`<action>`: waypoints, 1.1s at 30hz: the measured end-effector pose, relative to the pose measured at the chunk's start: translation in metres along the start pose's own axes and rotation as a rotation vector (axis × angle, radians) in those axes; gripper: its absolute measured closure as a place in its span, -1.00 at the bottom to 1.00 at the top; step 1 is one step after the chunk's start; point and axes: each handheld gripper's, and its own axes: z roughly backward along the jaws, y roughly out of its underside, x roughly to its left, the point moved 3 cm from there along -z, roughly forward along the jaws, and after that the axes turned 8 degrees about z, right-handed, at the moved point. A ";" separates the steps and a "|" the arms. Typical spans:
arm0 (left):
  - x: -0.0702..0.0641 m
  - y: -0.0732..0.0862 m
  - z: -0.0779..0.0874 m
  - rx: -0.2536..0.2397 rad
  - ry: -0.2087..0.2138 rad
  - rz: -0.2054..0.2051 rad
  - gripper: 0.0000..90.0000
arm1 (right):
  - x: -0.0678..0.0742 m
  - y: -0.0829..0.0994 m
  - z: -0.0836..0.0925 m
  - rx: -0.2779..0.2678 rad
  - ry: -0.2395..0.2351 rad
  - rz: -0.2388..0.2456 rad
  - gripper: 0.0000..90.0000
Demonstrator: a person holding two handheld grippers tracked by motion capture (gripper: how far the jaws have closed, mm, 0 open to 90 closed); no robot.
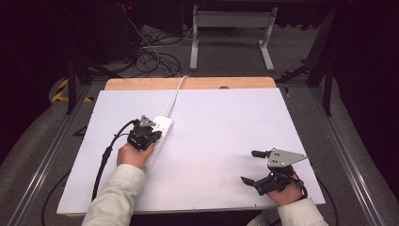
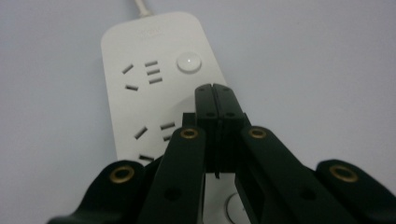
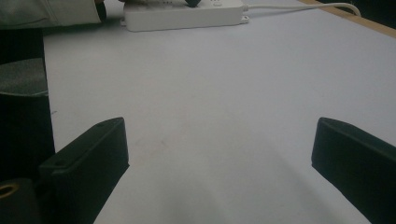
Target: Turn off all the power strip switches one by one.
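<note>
A white power strip (image 1: pixel 162 126) lies on the left half of the white board, and its cord (image 1: pixel 178 92) runs off over the far edge. My left gripper (image 1: pixel 148 127) hovers over the strip, jaws pressed together with nothing between them. In the left gripper view its tips (image 2: pixel 215 89) sit just short of the round button (image 2: pixel 189 63), beside the sockets (image 2: pixel 140 74); I cannot tell whether they touch the strip. My right gripper (image 1: pixel 252 167) rests near the front right, open and holding nothing. Its wide-apart jaws (image 3: pixel 219 140) face the distant power strip (image 3: pixel 182 16).
The white board (image 1: pixel 221 127) lies on a wooden tabletop whose edge (image 1: pixel 188 83) shows at the back. Metal rails run along both sides. Cables (image 1: pixel 150 52) and a white frame (image 1: pixel 230 28) stand on the floor beyond. A sleeve (image 3: pixel 46 11) shows by the strip.
</note>
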 end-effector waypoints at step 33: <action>0.017 -0.028 -0.016 -0.005 -0.009 0.054 1.00 | -0.002 0.001 -0.001 0.001 -0.005 -0.006 -0.90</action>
